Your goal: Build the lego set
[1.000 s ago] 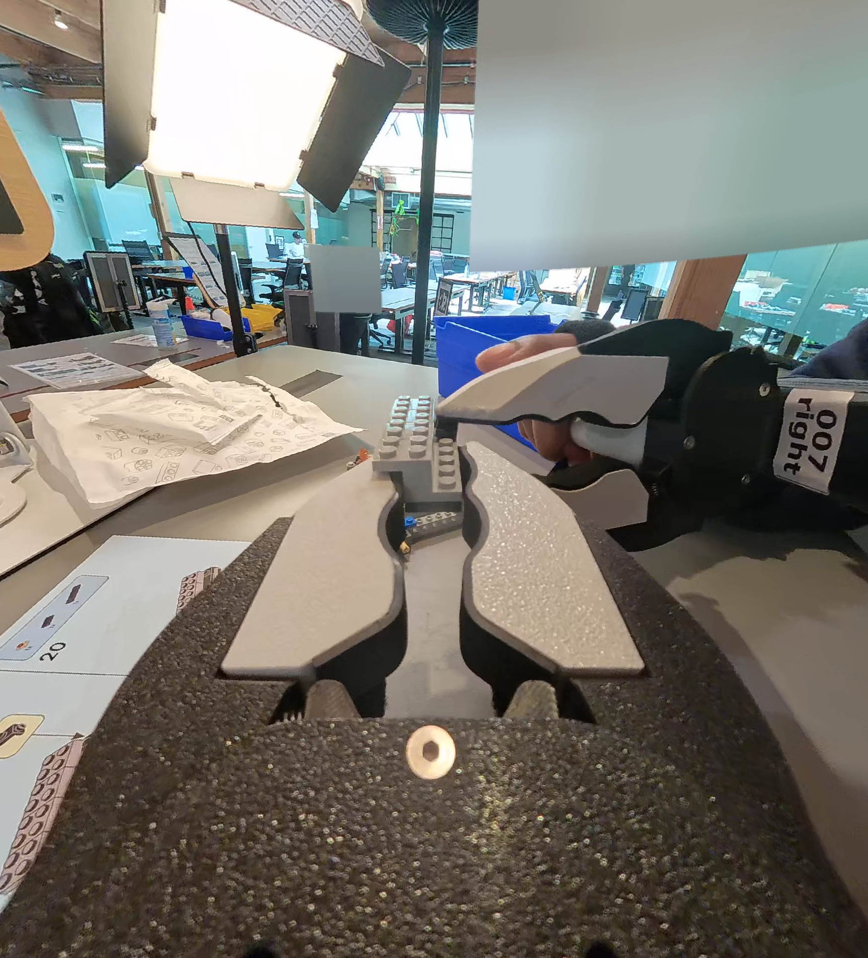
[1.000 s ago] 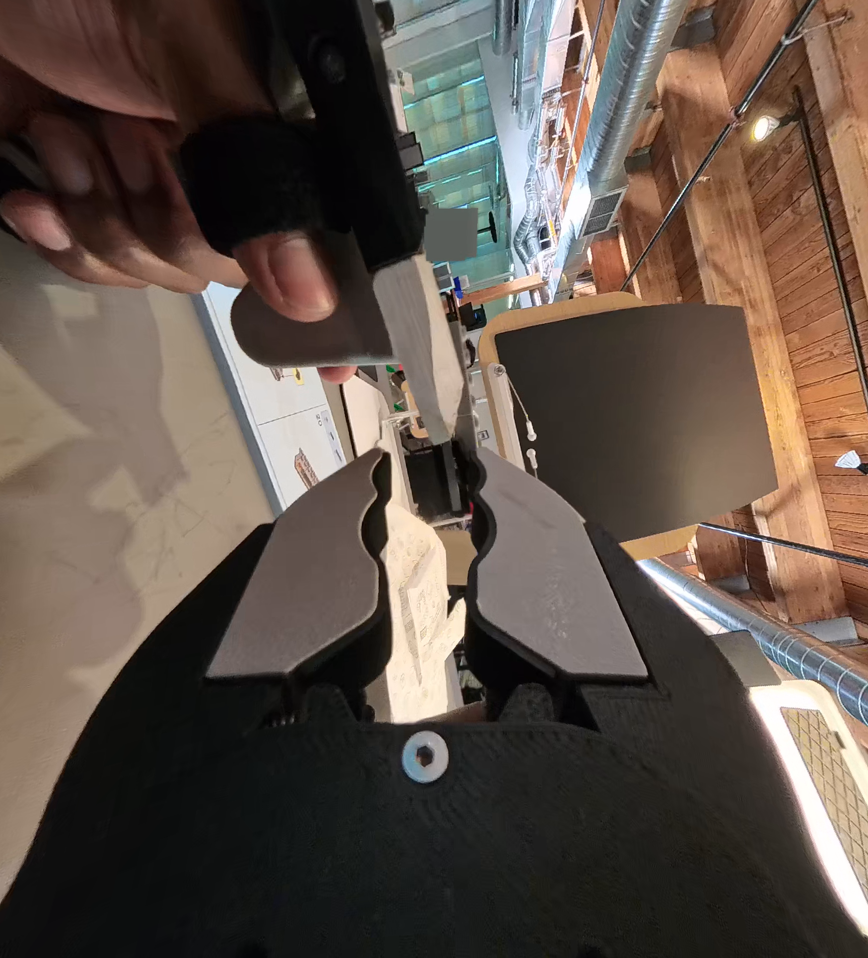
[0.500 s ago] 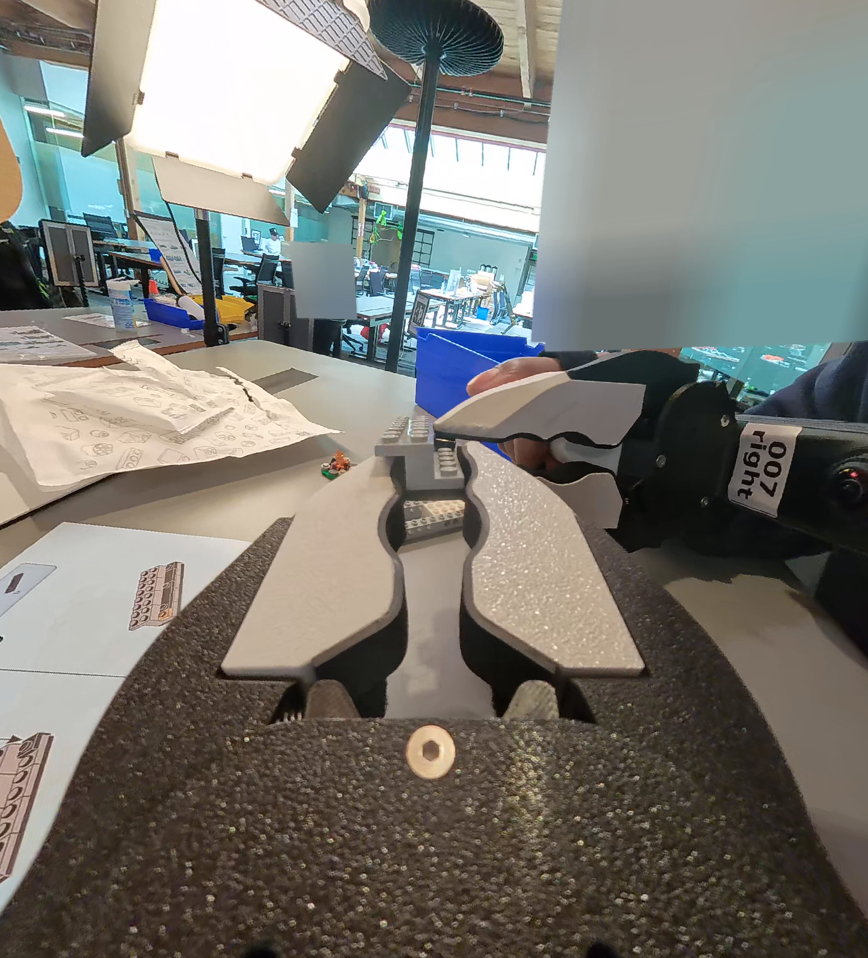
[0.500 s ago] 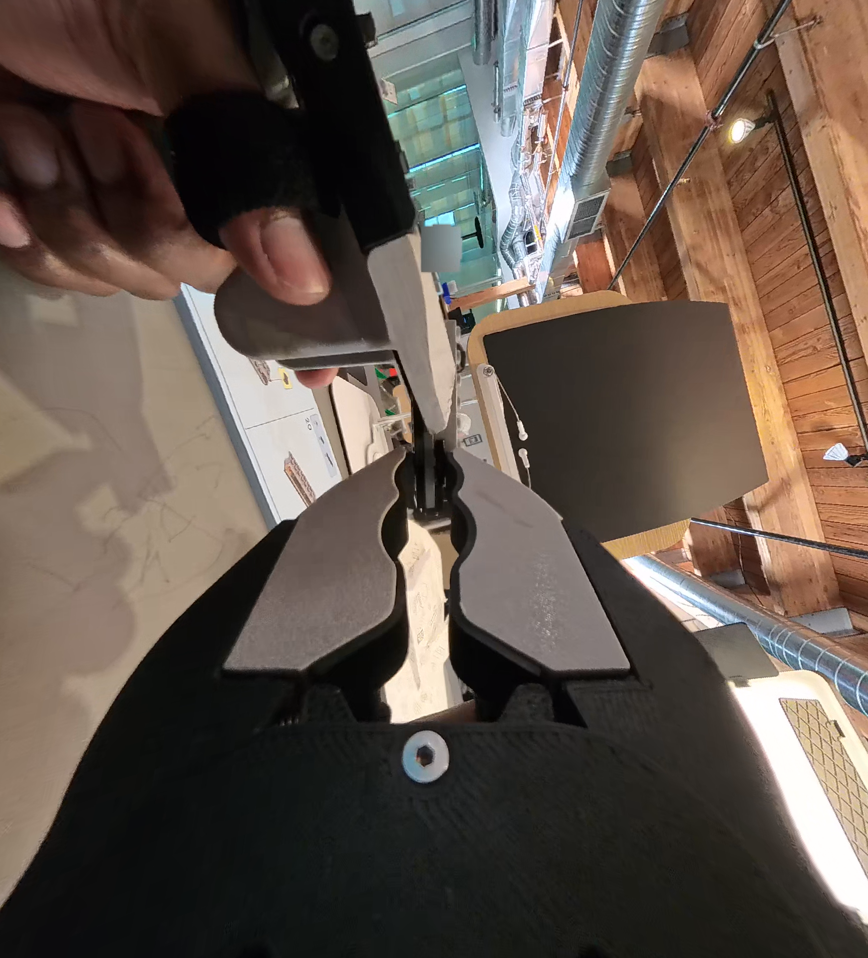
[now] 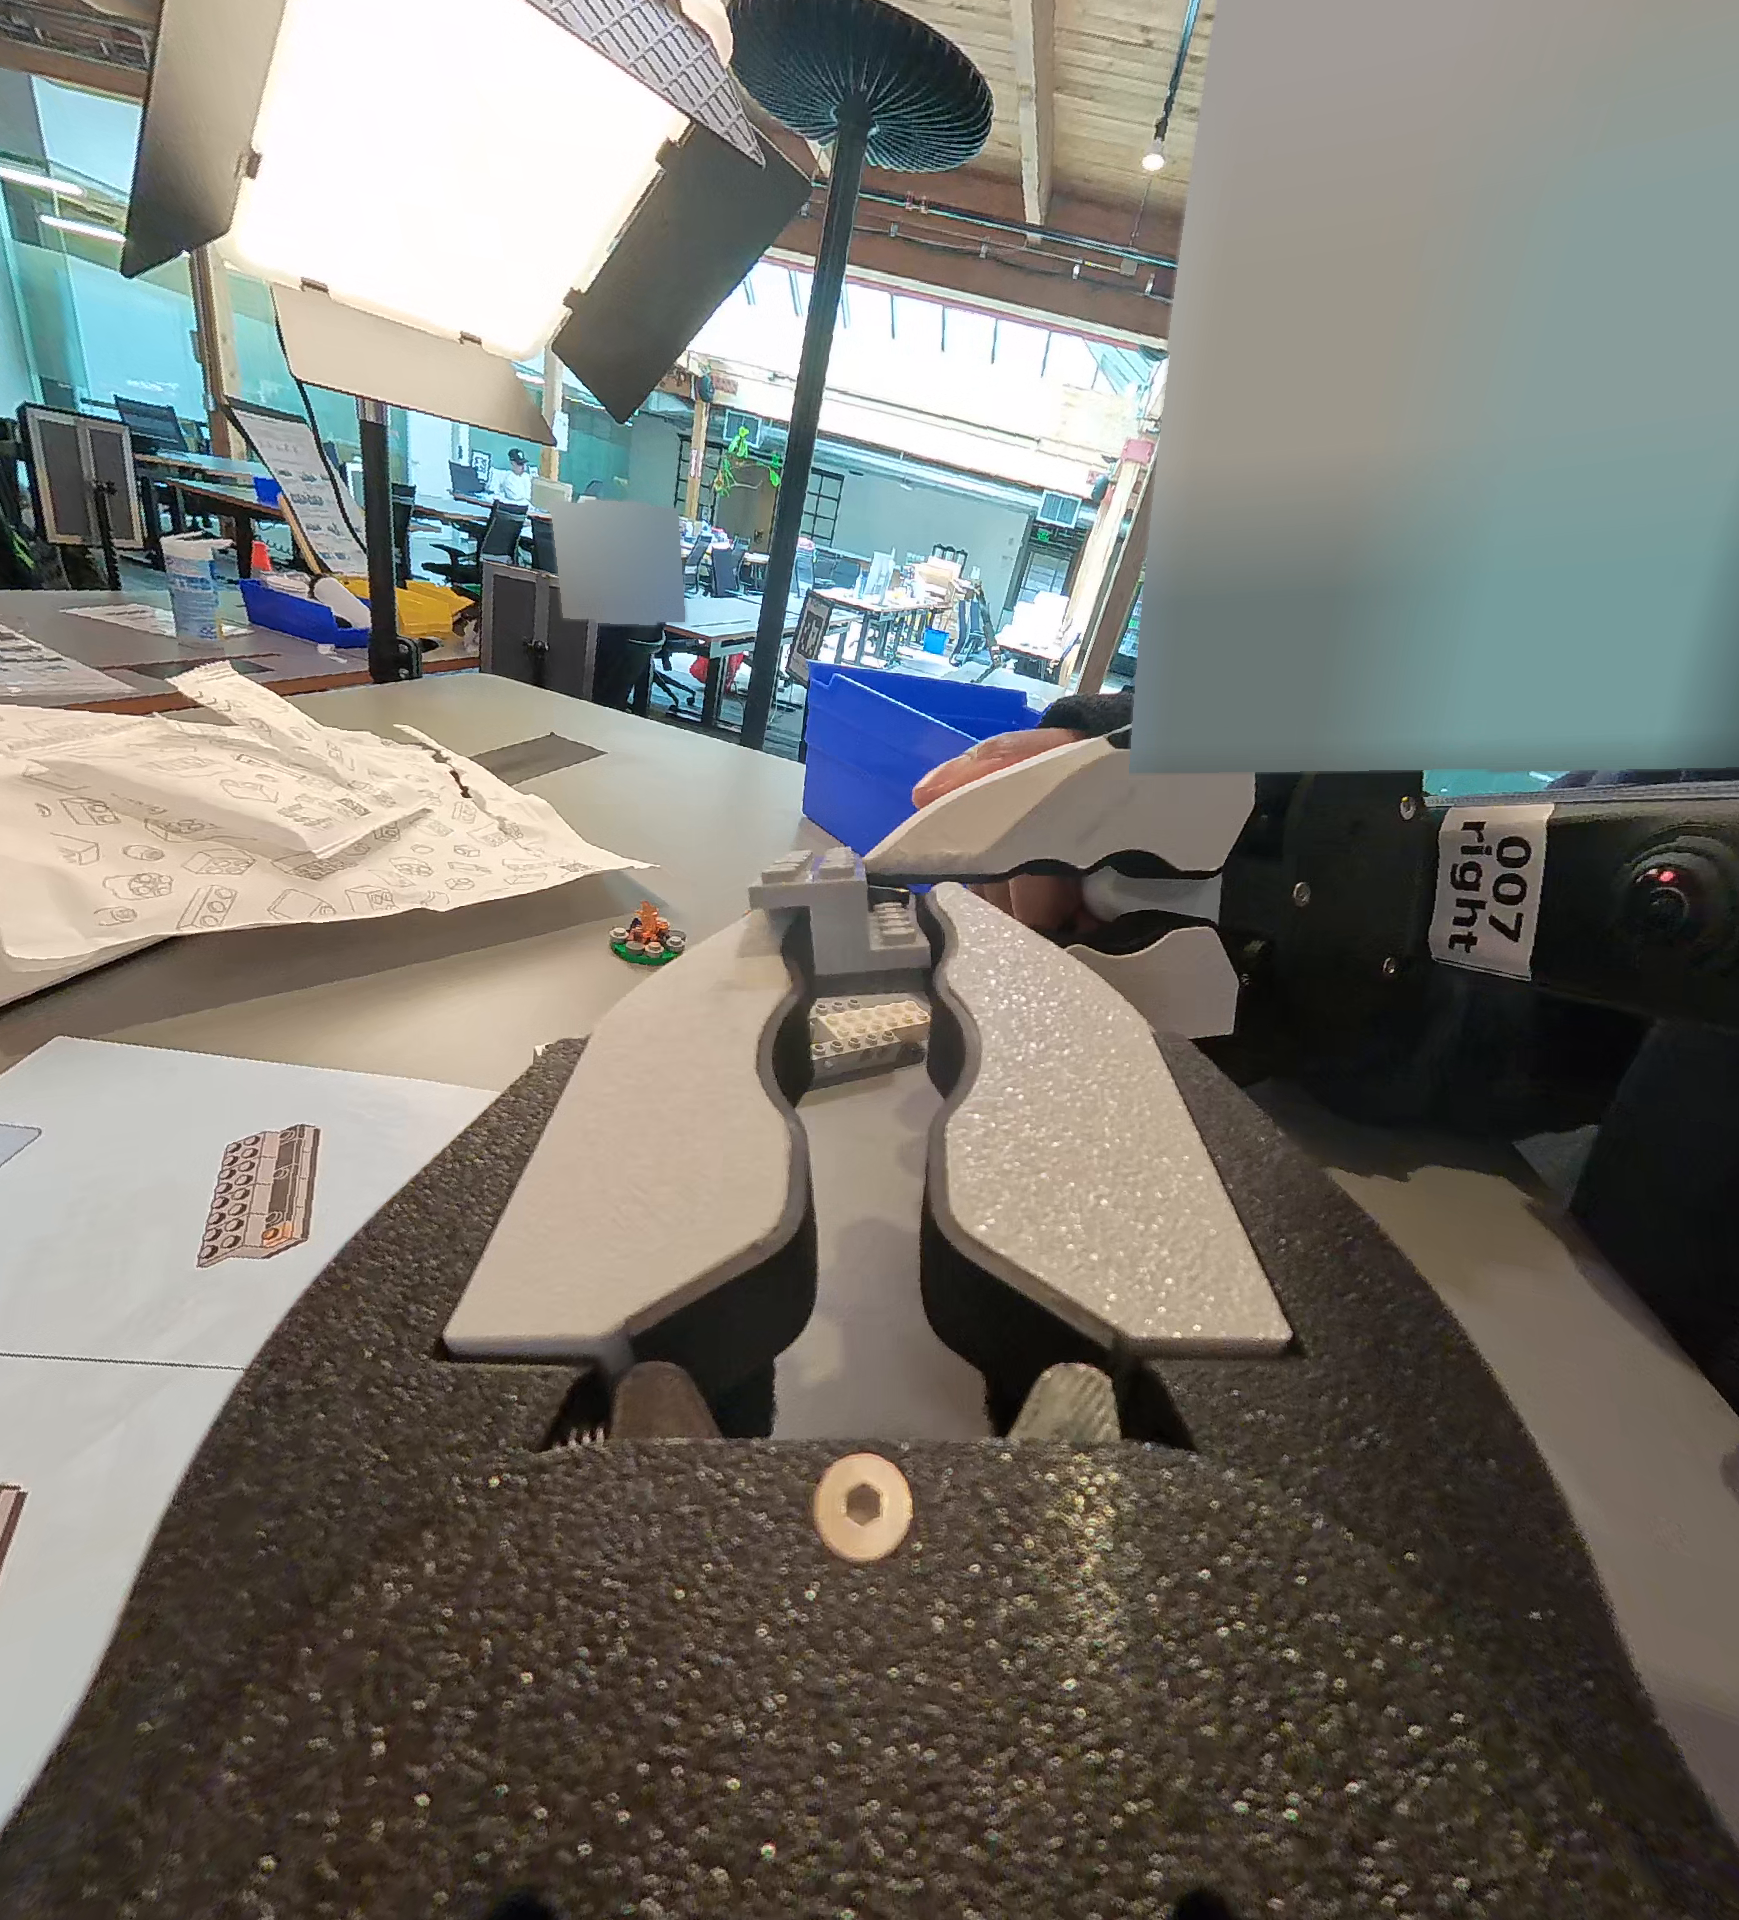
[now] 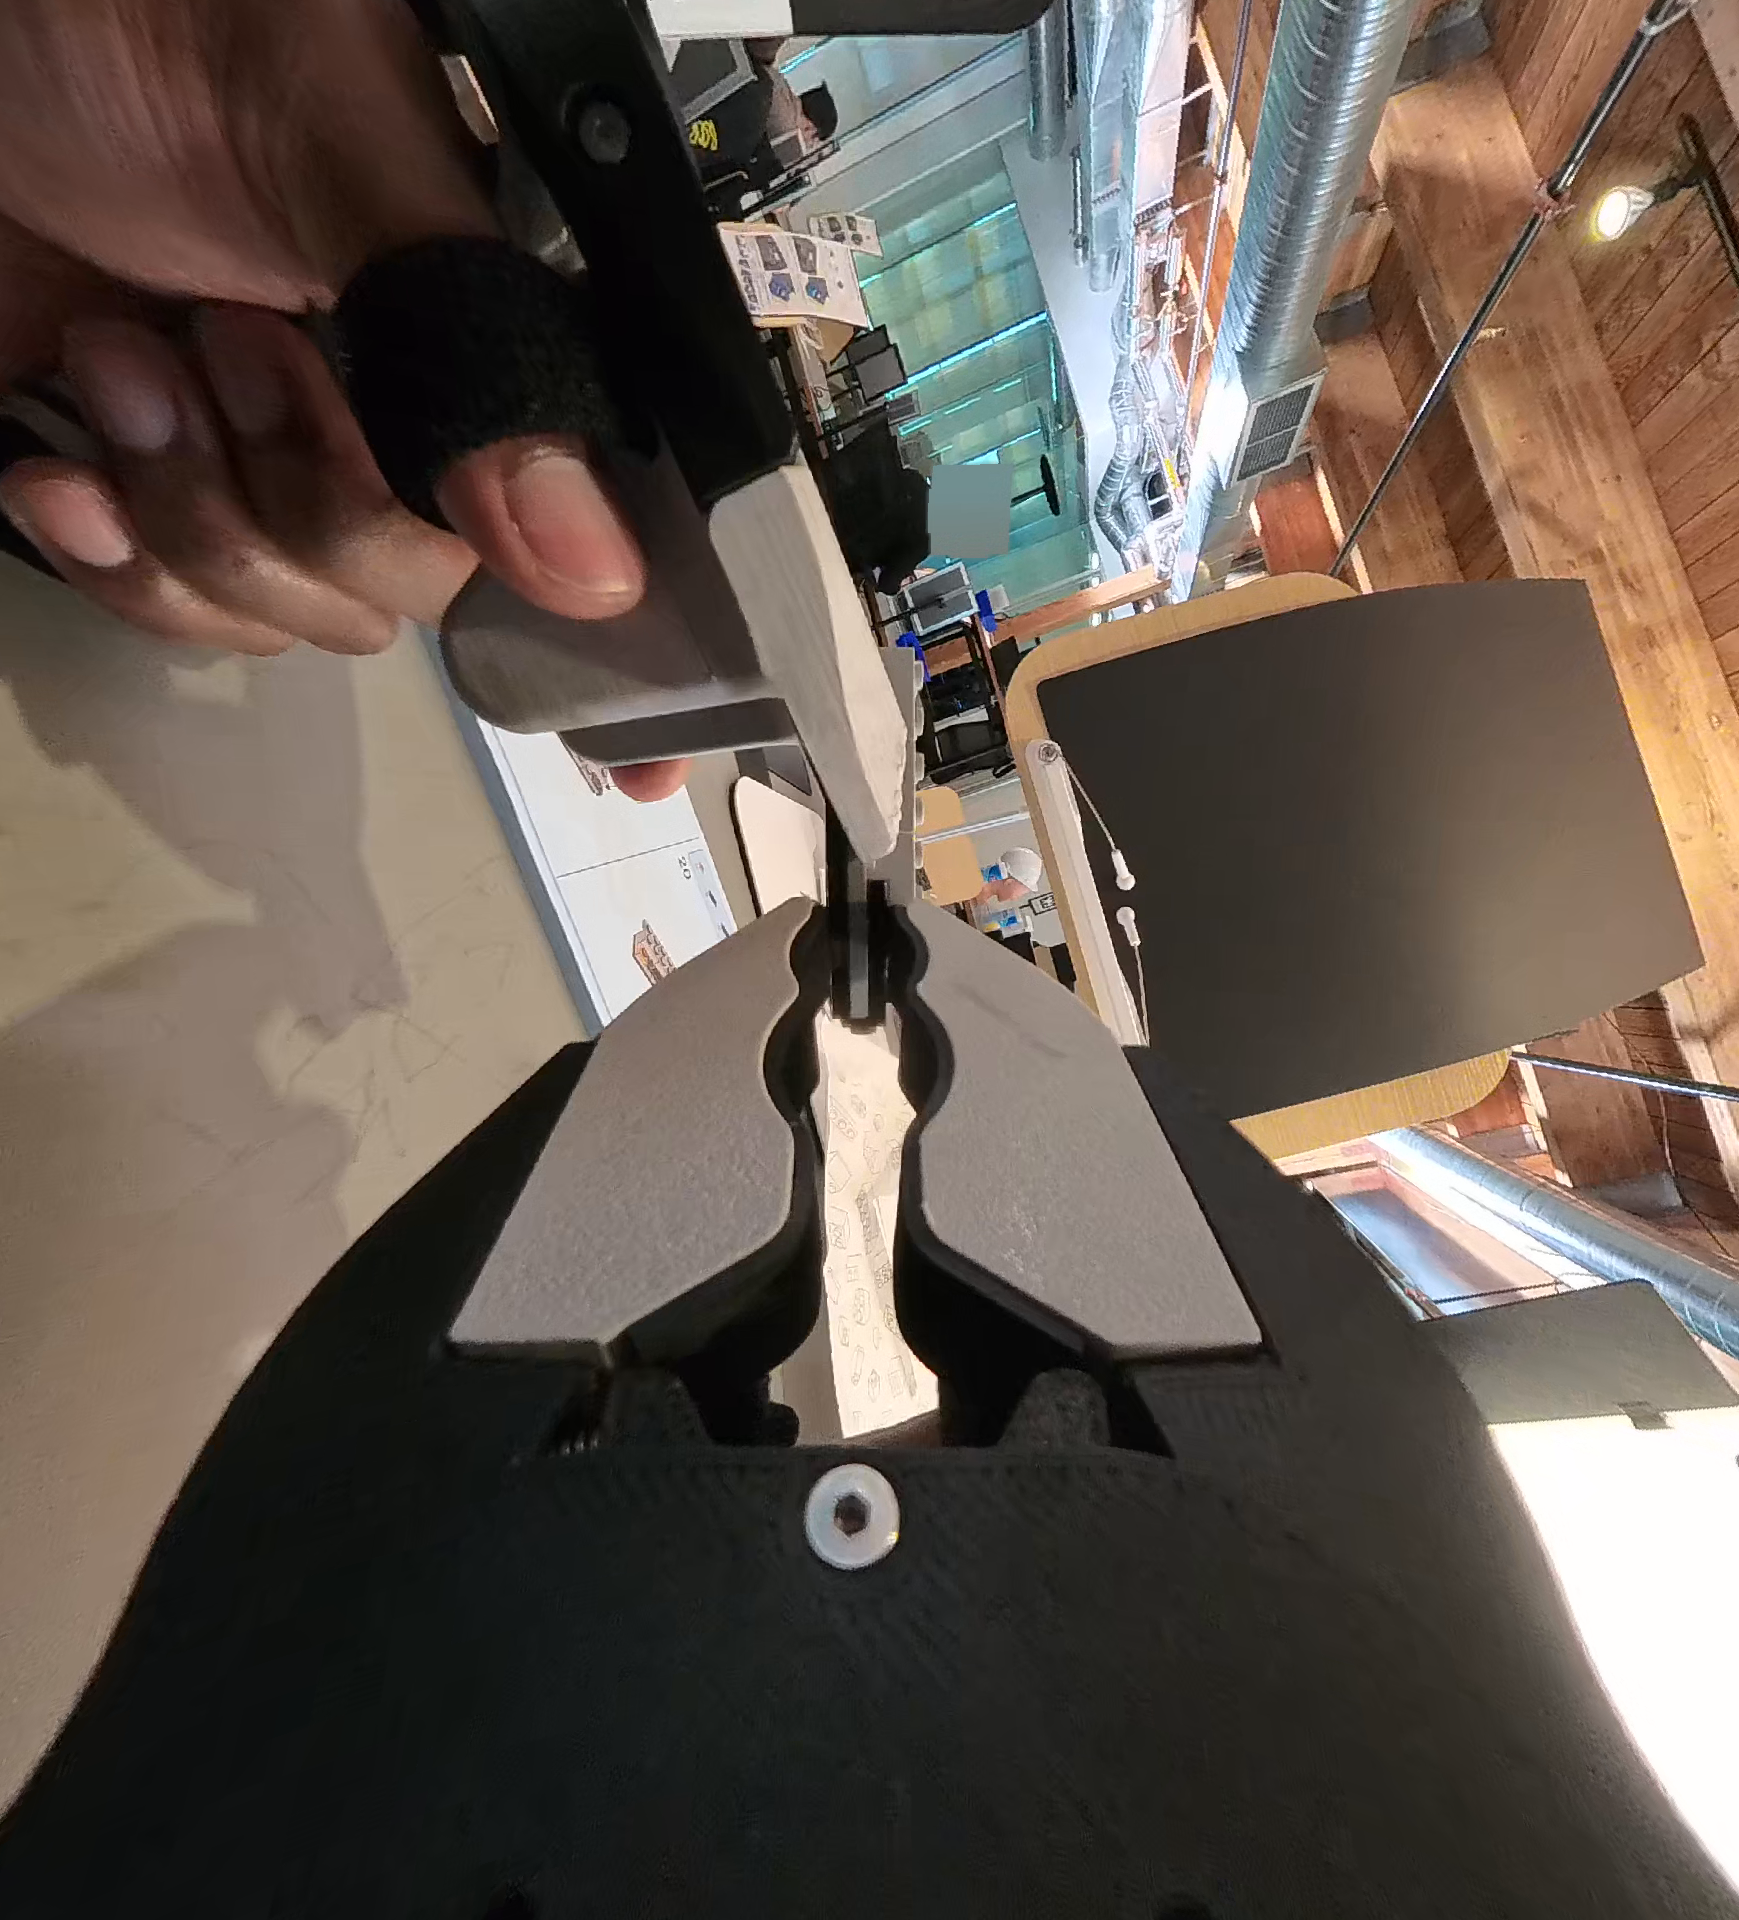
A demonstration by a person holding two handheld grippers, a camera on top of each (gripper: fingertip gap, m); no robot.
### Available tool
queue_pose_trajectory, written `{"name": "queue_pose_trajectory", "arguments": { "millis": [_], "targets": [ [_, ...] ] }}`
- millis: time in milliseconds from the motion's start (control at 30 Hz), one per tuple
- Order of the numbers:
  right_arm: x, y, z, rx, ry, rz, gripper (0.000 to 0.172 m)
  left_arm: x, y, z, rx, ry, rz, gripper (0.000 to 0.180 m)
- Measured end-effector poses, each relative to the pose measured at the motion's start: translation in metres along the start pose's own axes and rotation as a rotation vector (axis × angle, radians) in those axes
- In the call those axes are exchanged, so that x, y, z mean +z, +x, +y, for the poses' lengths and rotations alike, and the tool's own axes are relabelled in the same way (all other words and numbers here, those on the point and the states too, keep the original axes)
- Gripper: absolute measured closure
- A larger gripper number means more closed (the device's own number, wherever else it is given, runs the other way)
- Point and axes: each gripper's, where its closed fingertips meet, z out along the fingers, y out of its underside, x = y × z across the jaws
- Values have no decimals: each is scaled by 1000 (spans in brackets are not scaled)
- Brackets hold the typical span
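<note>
My left gripper (image 5: 847, 932) is shut on a stepped grey brick assembly (image 5: 811, 885) and holds it above the table. My right gripper (image 5: 904, 883) reaches in from the right, turned on its side, with its upper finger (image 5: 1010, 831) against the assembly's top edge. In the right wrist view my right gripper (image 6: 852, 925) is shut on a thin dark piece (image 6: 852, 971), seen edge-on. That piece sits against the assembly just below the left gripper's finger (image 6: 844, 748). A hand (image 6: 221, 468) holds the left gripper.
A small light grey brick build (image 5: 865, 1029) lies on the table (image 5: 449, 987) under the left fingers. A green disc with an orange piece (image 5: 649, 940), a printed white paper bag (image 5: 221, 821), an instruction booklet (image 5: 117, 1195) and a blue bin (image 5: 886, 758) are nearby. The grippers are tip to tip, or close to it.
My right gripper was open around the dark piece a second ago and has closed on it. My left gripper stays shut on the grey assembly and has tilted down slightly.
</note>
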Motion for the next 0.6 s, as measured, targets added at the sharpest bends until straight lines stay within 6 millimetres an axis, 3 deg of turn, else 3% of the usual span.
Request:
{"name": "queue_pose_trajectory", "arguments": {
  "millis": [600],
  "targets": [
    [-1, 5, -2, 53, 23, 16, 162, 4, 4, 1, -27, 7, 22, 160]
  ]
}}
